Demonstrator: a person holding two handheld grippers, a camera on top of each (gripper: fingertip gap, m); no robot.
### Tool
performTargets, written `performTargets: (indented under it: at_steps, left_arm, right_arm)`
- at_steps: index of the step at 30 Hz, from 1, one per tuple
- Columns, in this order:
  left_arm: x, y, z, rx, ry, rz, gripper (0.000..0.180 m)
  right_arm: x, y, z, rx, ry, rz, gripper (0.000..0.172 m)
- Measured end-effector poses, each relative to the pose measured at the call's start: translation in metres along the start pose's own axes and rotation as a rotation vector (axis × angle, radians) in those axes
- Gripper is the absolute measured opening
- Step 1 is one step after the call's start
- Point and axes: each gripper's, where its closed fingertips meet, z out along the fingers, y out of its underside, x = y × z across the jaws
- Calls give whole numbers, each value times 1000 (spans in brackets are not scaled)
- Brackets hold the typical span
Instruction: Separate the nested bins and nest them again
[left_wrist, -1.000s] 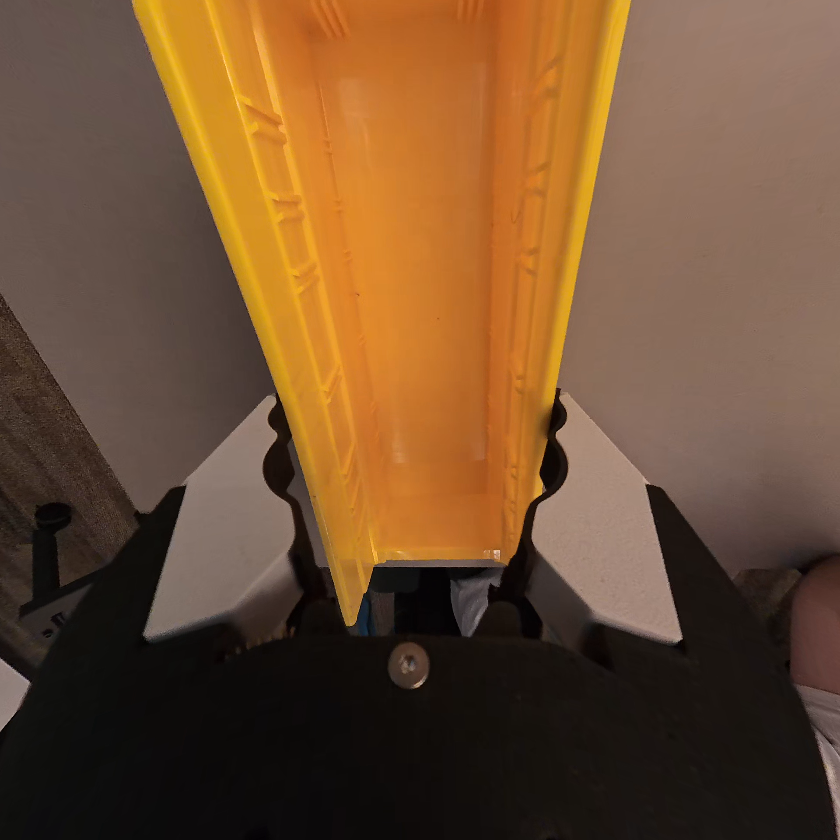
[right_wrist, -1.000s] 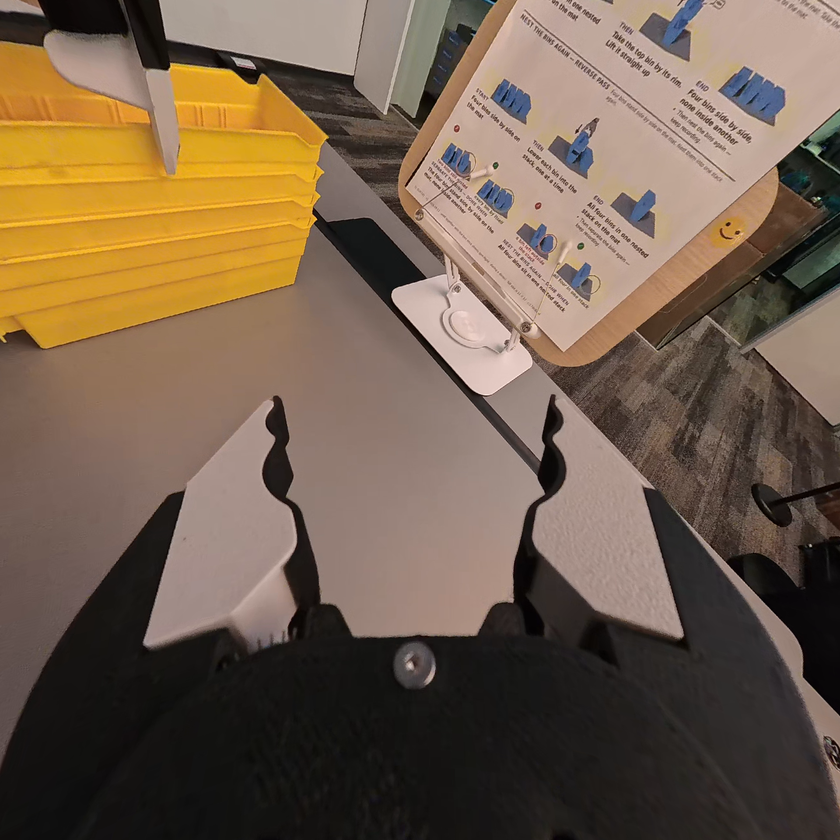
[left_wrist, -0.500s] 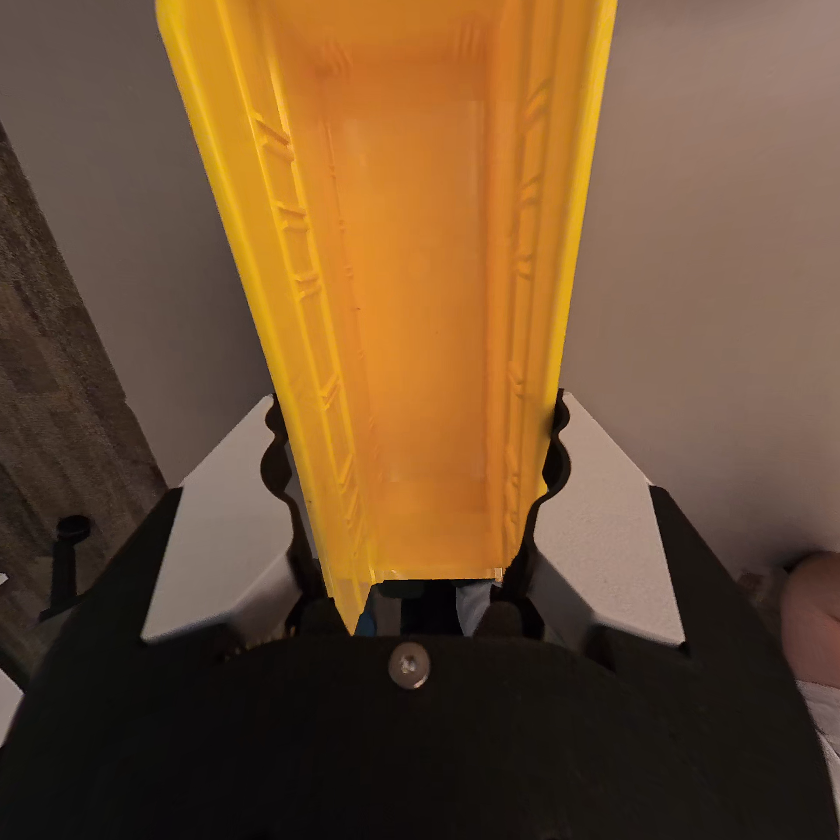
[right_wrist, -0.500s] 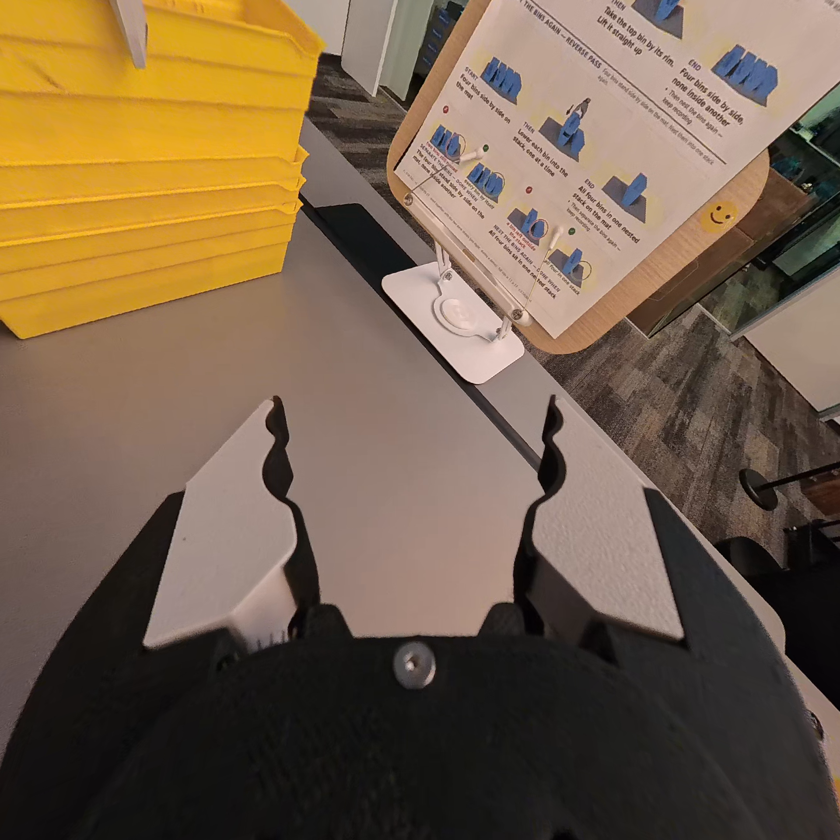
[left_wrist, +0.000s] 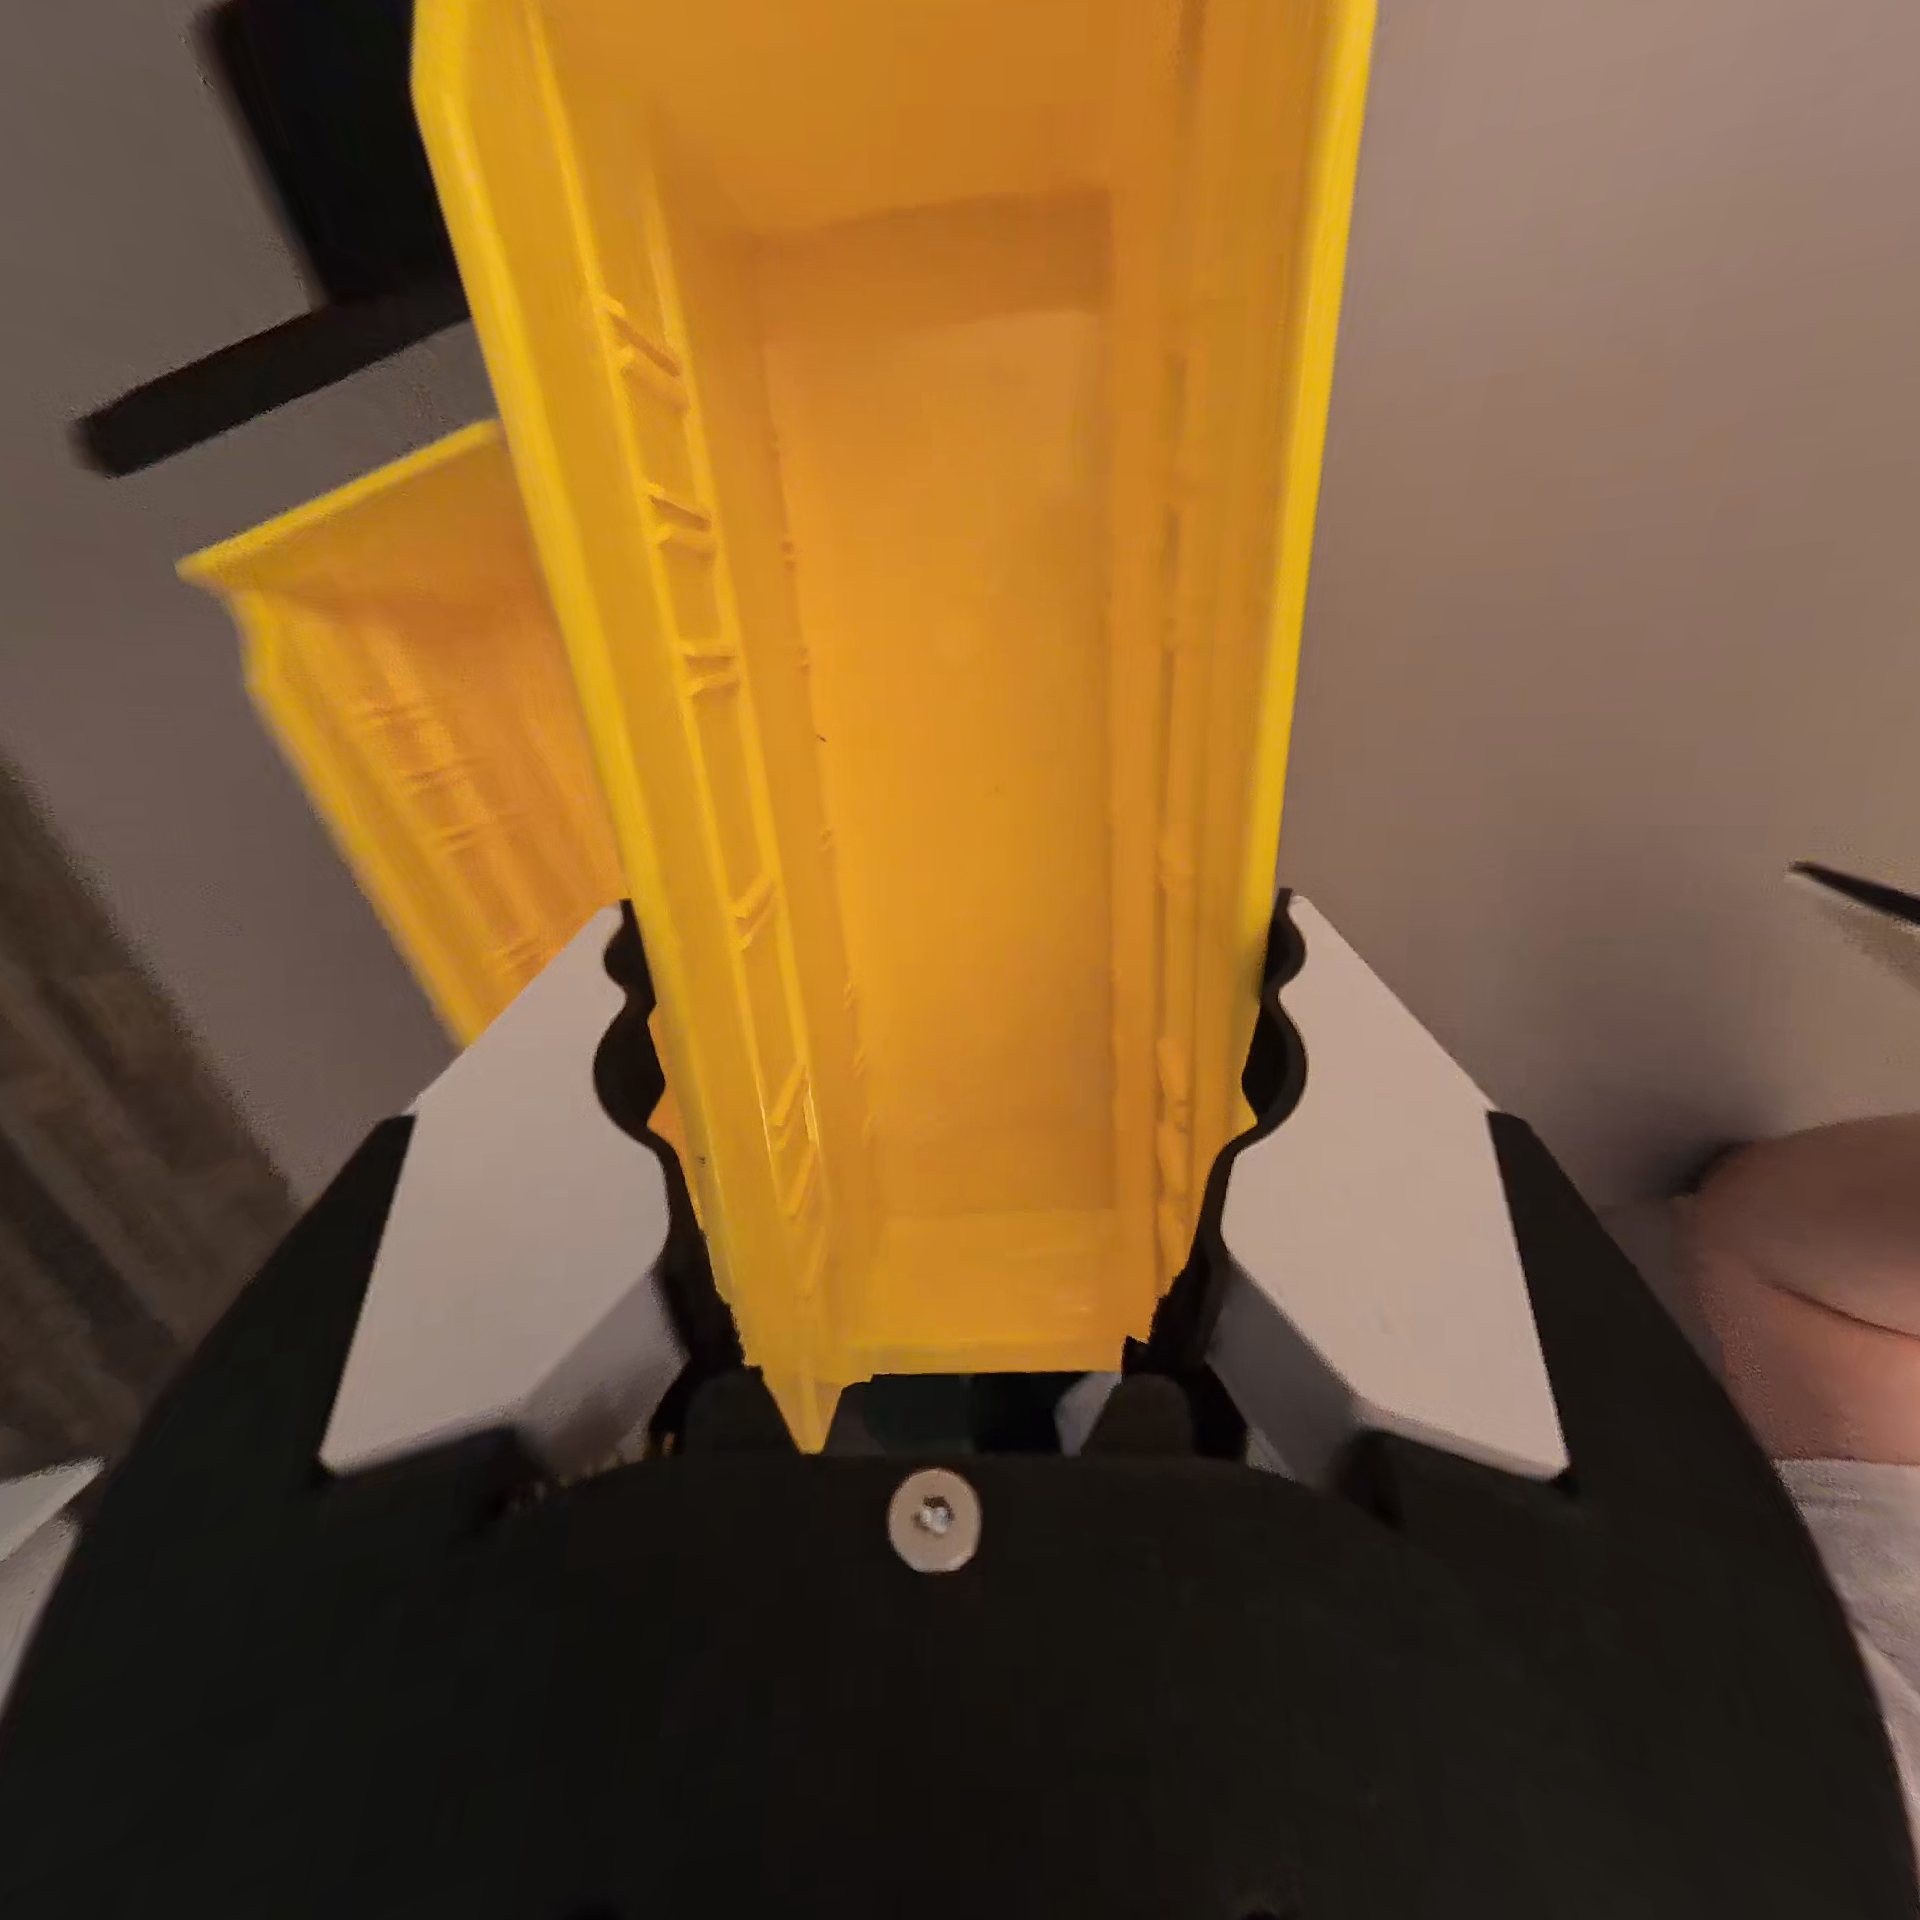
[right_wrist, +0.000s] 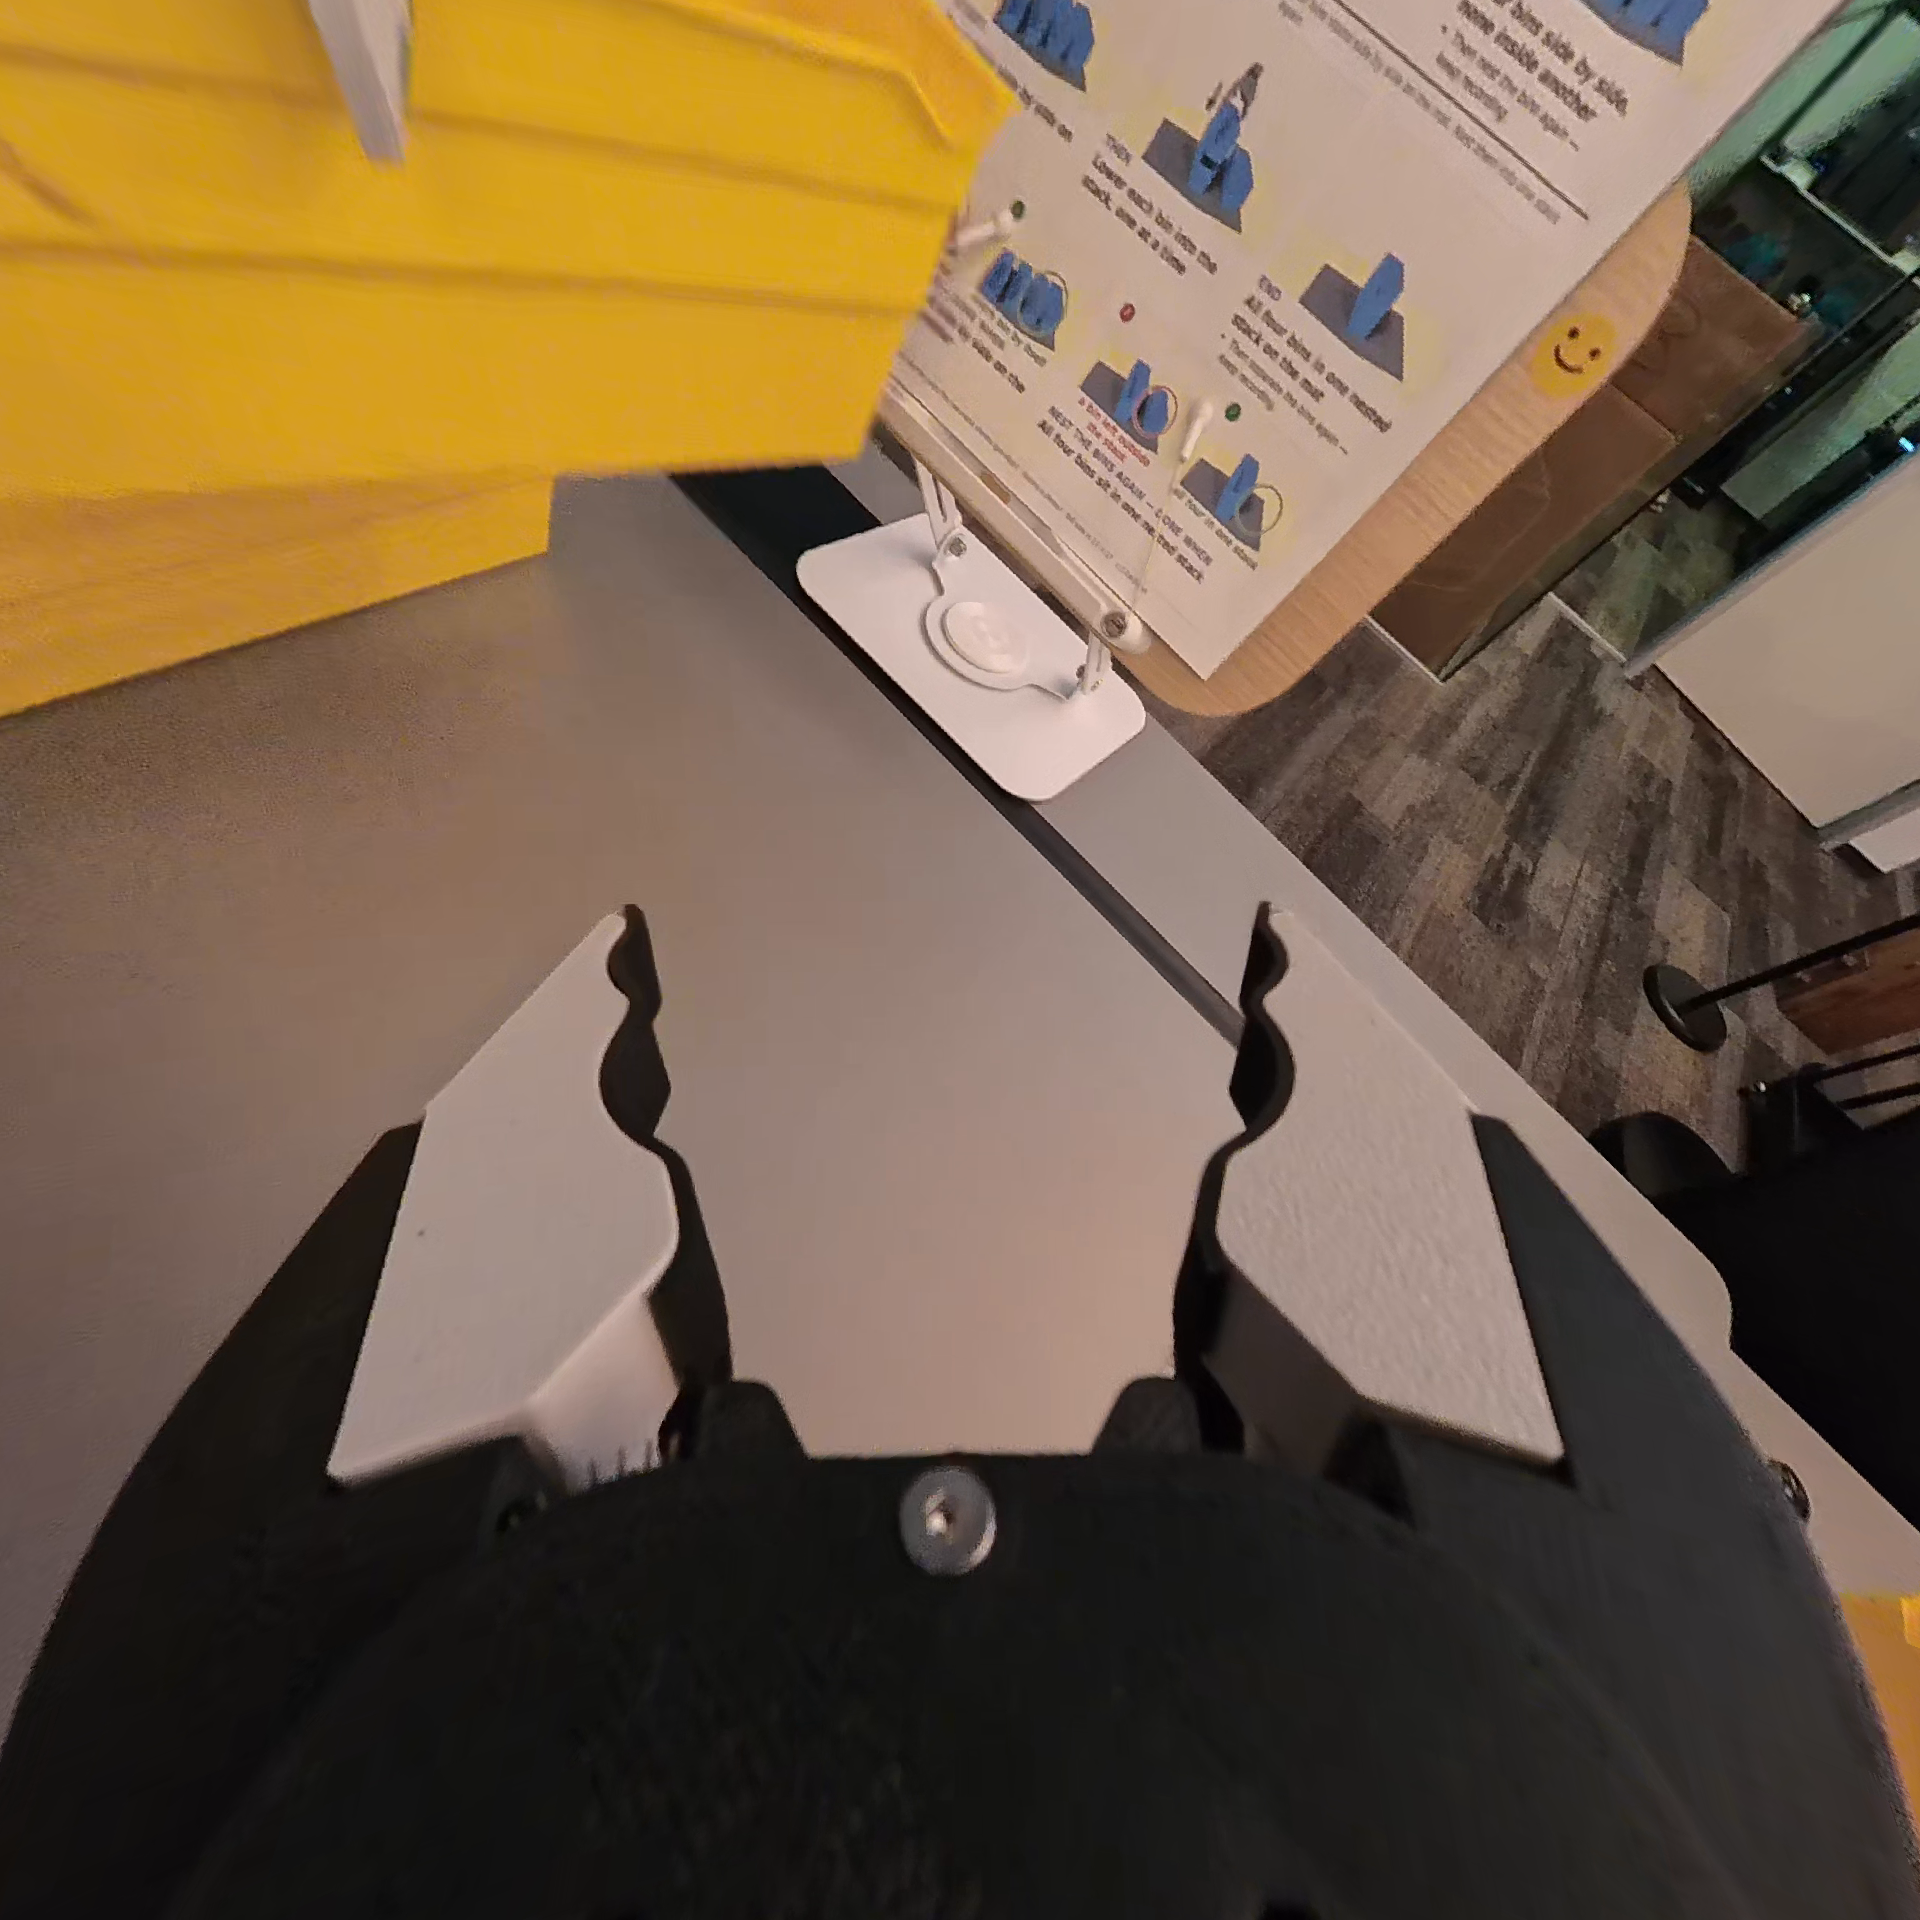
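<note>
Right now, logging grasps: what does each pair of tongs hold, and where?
Left tongs: yellow bin, gripped across its two long sides near one end. Right tongs: nothing.

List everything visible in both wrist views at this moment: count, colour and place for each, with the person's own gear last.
Held bin: one, yellow, lengthwise between the left gripper's fingers, open side toward the camera.
Other bins: yellow, at least one behind the held bin in the left view; exact count unclear through blur.
Table: one, grey, under both grippers.
Instruction sheet: one, white with blue drawings, on a wooden board at the table's far edge.
Stand: one, white, propping the sheet.
Smiley sticker: one, yellow, on the board.
Floor: grey patterned carpet.
Left gripper: black and white, closed on the held bin.
Right gripper: black and white, open, nothing between its fingers.
</note>
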Motion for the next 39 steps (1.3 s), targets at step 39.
performTargets:
  at_steps: [39]
  left_arm:
    - [-116, 71, 55, 155, -114, -232, 152]
  right_arm:
    - [28, 11, -19, 6, 54, 105, 110]
